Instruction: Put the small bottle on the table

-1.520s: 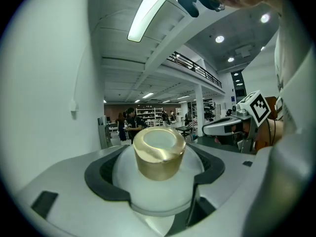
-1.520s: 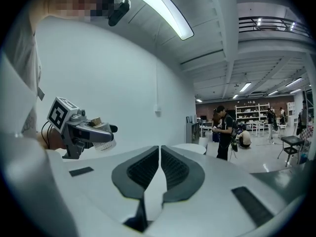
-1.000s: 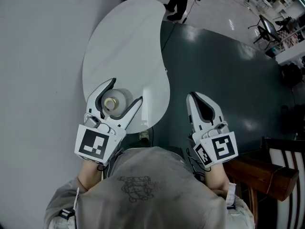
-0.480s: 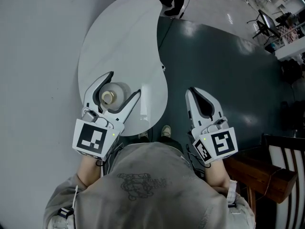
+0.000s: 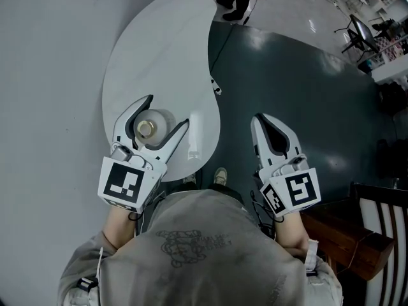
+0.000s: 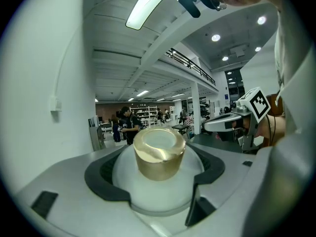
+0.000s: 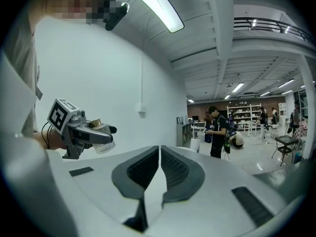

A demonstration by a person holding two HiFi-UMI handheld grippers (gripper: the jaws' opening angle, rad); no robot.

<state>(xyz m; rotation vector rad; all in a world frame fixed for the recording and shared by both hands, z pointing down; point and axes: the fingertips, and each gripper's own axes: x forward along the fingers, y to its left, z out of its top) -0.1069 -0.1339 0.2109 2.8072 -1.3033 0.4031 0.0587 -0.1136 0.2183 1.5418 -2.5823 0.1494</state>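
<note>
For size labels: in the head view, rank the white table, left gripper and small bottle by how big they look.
1. white table
2. left gripper, though nearer the camera
3. small bottle, held in its jaws

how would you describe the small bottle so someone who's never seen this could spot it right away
Find the white, bean-shaped table beside the dark floor. At its near end the left hand-held gripper is closed around the small bottle. It is the only round thing there: frosted white body, gold cap.
</note>
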